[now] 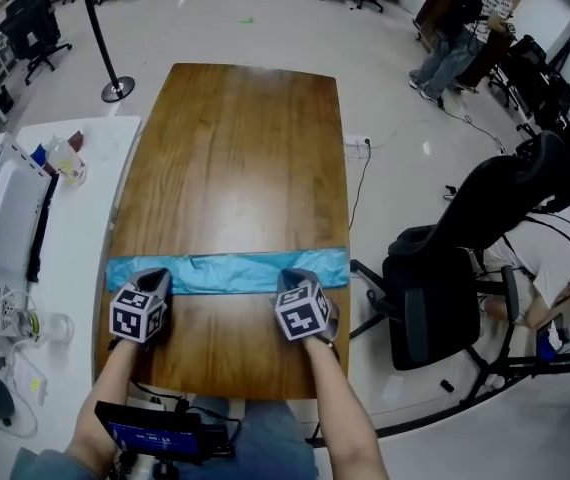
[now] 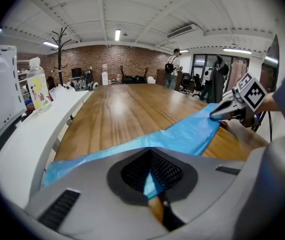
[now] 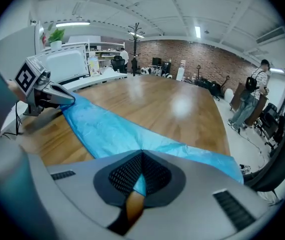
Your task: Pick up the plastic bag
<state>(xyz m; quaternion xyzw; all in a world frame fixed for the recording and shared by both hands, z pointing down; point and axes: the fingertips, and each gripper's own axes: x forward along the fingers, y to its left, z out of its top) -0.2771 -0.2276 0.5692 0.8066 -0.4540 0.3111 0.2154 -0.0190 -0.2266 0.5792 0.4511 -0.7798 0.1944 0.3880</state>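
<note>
A long blue plastic bag (image 1: pixel 227 270) lies flat in a strip across the near part of the wooden table (image 1: pixel 240 158). My left gripper (image 1: pixel 155 278) is shut on the bag's near edge toward its left end. My right gripper (image 1: pixel 293 279) is shut on the same edge toward the right end. In the left gripper view the blue bag (image 2: pixel 182 136) runs from between my closed left gripper's (image 2: pixel 152 183) jaws across to the right gripper (image 2: pixel 217 115). In the right gripper view the bag (image 3: pixel 107 129) is pinched in my right gripper (image 3: pixel 138 181) and stretches to the left gripper (image 3: pixel 68 100).
A white side table (image 1: pixel 70 218) adjoins the left edge, carrying a white machine (image 1: pixel 0 228) and a bottle (image 1: pixel 65 158). A black office chair (image 1: pixel 445 288) stands close to the right of the table. A stanchion post (image 1: pixel 115 88) stands beyond the far left corner.
</note>
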